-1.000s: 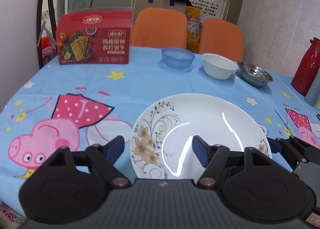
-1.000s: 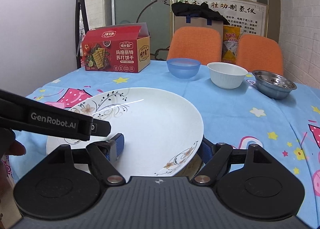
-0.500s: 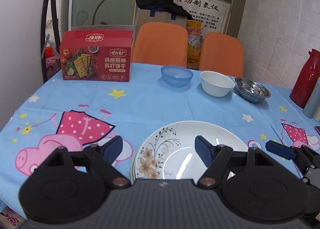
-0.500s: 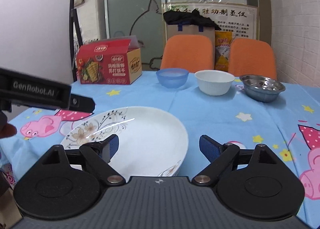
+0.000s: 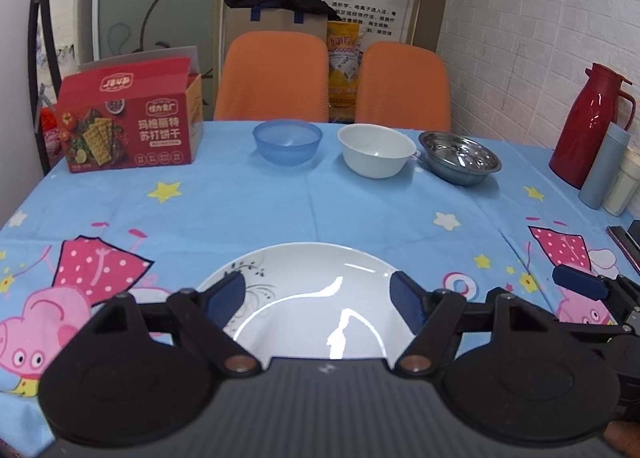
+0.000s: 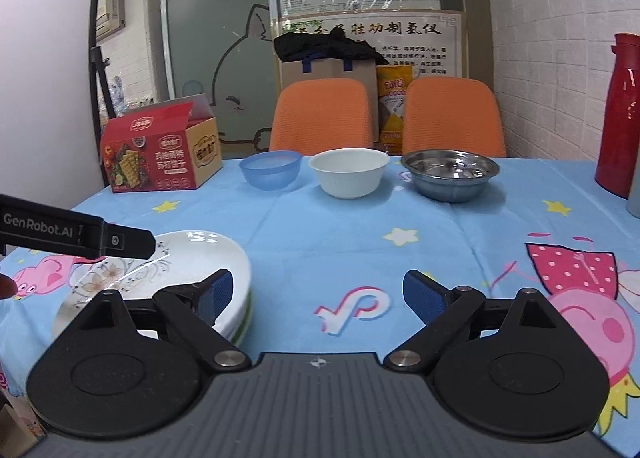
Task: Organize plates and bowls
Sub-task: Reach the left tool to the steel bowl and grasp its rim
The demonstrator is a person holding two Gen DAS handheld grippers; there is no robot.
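A stack of white floral plates (image 5: 308,290) (image 6: 192,262) lies on the near part of the table. My left gripper (image 5: 318,300) is open and empty just above the stack. My right gripper (image 6: 318,294) is open and empty to the right of the stack, its left finger beside the plates' rim. At the far side stand a blue bowl (image 5: 287,140) (image 6: 270,169), a white bowl (image 5: 377,150) (image 6: 349,171) and a steel bowl (image 5: 460,156) (image 6: 451,173) in a row.
A red cracker box (image 5: 128,130) stands at the far left. A red thermos (image 5: 592,122) and grey cups (image 5: 604,170) stand at the right edge. Two orange chairs (image 5: 276,82) are behind the table. The tablecloth (image 5: 360,210) is blue with cartoon prints.
The top plate has been lowered onto the stack and let go. My right gripper has opened and drawn back to the right. My left gripper has pulled back and risen.
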